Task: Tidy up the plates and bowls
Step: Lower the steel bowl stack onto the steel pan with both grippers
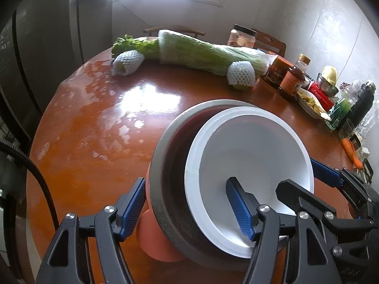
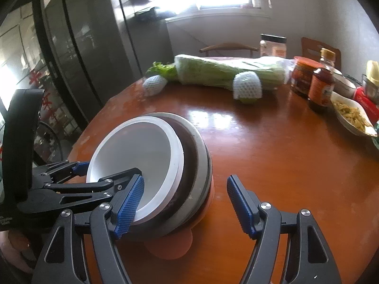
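Note:
A stack of bowls stands near the front of the round brown table: a white bowl nested in a grey bowl, on an orange bowl with a tab handle. The stack also shows in the right wrist view, with the white bowl, grey bowl and orange bowl. My left gripper is open, one finger inside the white bowl and one outside the stack. My right gripper is open, its left finger at the white bowl's rim; it also shows in the left wrist view.
A long bagged bundle of celery and two foam-netted fruits lie at the table's far side. Jars, sauce bottles, a dish of food, a flask and a carrot crowd the right edge. A dark cabinet stands left.

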